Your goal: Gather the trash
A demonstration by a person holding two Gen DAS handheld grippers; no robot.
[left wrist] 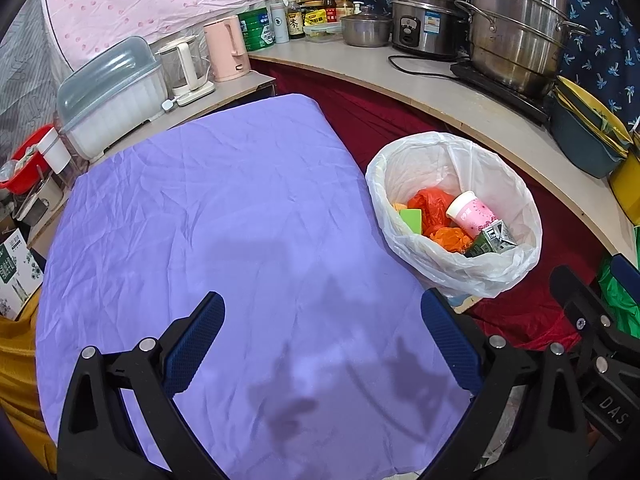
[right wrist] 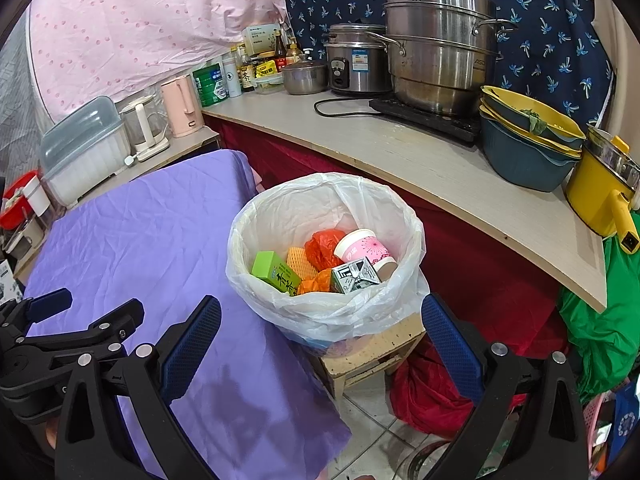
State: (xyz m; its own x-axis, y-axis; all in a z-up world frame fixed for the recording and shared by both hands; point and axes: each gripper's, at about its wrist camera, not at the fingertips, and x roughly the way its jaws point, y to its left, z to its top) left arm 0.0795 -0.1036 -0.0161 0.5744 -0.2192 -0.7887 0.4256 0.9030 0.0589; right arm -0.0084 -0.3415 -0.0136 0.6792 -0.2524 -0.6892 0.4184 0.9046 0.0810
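A bin lined with a white plastic bag (left wrist: 508,196) (right wrist: 288,212) stands on a small wooden stool (right wrist: 372,354) beside the purple-covered table (left wrist: 208,216) (right wrist: 152,240). Inside lie a pink paper cup (left wrist: 466,212) (right wrist: 362,248), a green box (right wrist: 276,272), a crushed grey carton (left wrist: 494,238) (right wrist: 354,276), an orange foam net (right wrist: 300,262) and orange plastic bags (left wrist: 430,204) (right wrist: 322,246). My left gripper (left wrist: 322,334) is open over the bare tablecloth, holding nothing. My right gripper (right wrist: 320,336) is open just in front of the bin, also holding nothing.
A curved counter (right wrist: 400,148) behind the bin carries steel pots (right wrist: 440,44), a rice cooker (right wrist: 356,64), stacked bowls (right wrist: 528,136), a yellow pot (right wrist: 600,188), bottles and a pink kettle (right wrist: 180,106). A lidded dish box (left wrist: 108,96) stands left. Red cloth (right wrist: 432,392) and green cloth (right wrist: 604,332) lie lower right.
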